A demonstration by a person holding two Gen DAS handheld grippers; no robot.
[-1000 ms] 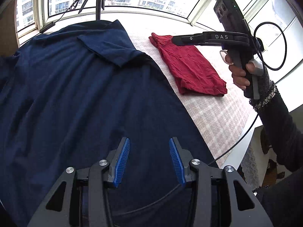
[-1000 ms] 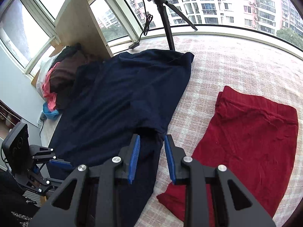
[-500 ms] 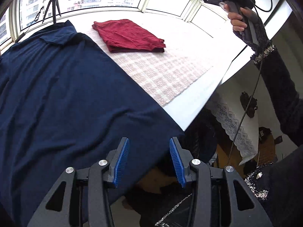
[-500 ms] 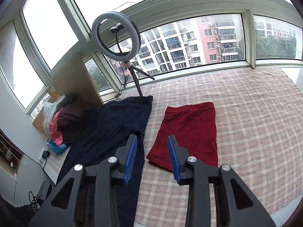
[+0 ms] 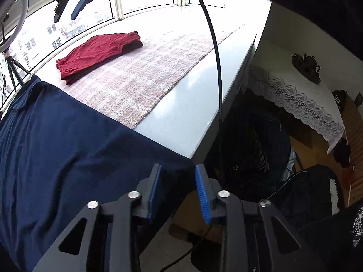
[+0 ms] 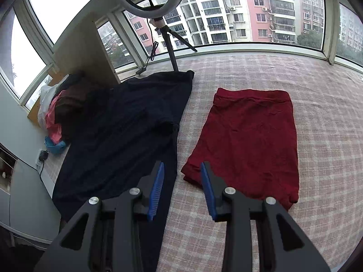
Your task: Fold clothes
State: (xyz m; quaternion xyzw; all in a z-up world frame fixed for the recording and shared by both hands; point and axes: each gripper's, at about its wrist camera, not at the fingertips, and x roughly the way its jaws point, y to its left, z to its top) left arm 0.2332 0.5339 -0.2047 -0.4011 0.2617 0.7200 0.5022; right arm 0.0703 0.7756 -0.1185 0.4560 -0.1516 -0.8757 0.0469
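Observation:
A navy garment (image 5: 68, 158) lies spread on the plaid cover, and its near corner hangs at the ledge edge. My left gripper (image 5: 177, 166) is at that corner with the cloth between its jaws. The jaws are closing, but the blue pads show a gap and do not press on the cloth. A folded red garment (image 6: 247, 136) lies to the right of the navy garment (image 6: 127, 136). My right gripper (image 6: 182, 164) hovers open above the strip of cover between them and holds nothing. In the left wrist view the right gripper (image 5: 65, 18) hangs high over the red garment (image 5: 97, 52).
The plaid cover (image 6: 317, 113) stretches to the window. A ring light on a tripod (image 6: 147, 0) stands behind the navy garment. A pile of clothes (image 6: 63, 108) lies at the left. Past the ledge edge (image 5: 192, 113) the floor drops away beside a lace-covered table (image 5: 306, 99).
My left gripper has swept along the navy garment to its corner at the ledge edge. My right gripper pulled back from the navy garment, and its jaws stand a little wider.

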